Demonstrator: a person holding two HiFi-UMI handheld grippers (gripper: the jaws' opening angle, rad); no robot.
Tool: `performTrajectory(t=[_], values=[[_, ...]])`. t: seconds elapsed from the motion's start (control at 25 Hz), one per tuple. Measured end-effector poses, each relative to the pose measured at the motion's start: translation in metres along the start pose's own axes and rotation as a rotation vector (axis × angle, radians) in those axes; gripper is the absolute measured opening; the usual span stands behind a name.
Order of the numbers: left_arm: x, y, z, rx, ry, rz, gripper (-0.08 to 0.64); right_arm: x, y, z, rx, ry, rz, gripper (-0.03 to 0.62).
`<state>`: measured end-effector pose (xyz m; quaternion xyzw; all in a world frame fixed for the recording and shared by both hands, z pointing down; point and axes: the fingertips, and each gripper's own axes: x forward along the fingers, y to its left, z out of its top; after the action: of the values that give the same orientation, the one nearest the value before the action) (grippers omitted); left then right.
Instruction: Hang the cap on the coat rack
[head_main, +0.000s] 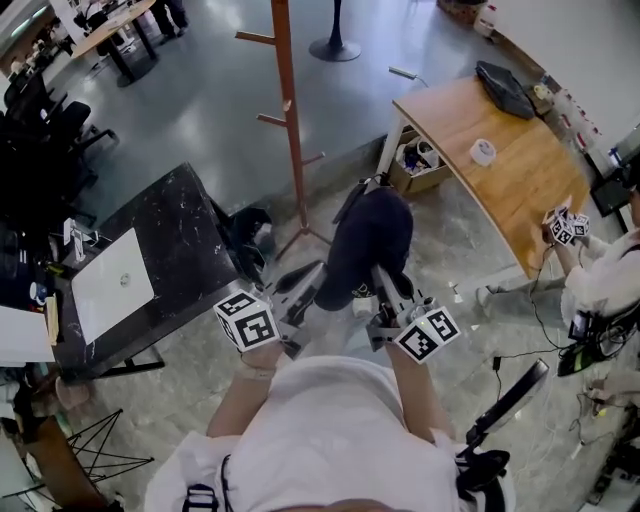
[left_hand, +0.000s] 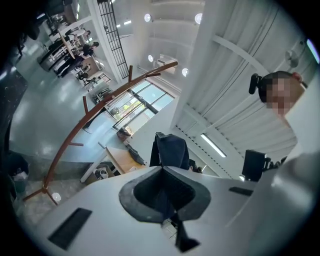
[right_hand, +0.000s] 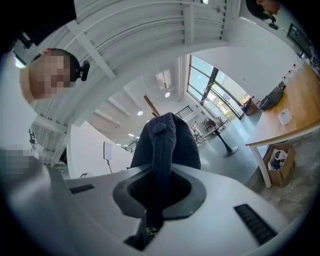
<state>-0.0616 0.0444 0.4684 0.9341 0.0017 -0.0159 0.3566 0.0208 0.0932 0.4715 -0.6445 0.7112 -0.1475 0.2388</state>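
I've got the dark cap (head_main: 370, 240) pinched in my 2 grippers: left gripper (head_main: 303, 290) is clamped on its edge at 7 o'clock, right gripper (head_main: 385, 288) on a fold at 5. The coat rack (head_main: 291, 120) stands at 11 o'clock, not touching the cap.

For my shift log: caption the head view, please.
Dark cap held by left gripper and right gripper, wooden coat rack standing ahead.

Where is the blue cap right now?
In the middle of the head view, the cap is clamped between the left gripper and the right gripper. It shows just right of the foot of the coat rack, not on a peg.
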Motion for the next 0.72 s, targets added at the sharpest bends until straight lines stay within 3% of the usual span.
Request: performTrajectory(t=[0.28, 0.72], values=[[0.073, 0.039, 0.022, 0.008, -0.019, 0.043, 0.009, 0.041, -0.075, 0.028, 0.025, 0.014, 0.036, 0.034], [0.217, 0.085, 0.089, 0.039, -0.079, 0.117, 0.009, 0.126, -0.197, 0.119, 0.009, 0.030, 0.128, 0.034]])
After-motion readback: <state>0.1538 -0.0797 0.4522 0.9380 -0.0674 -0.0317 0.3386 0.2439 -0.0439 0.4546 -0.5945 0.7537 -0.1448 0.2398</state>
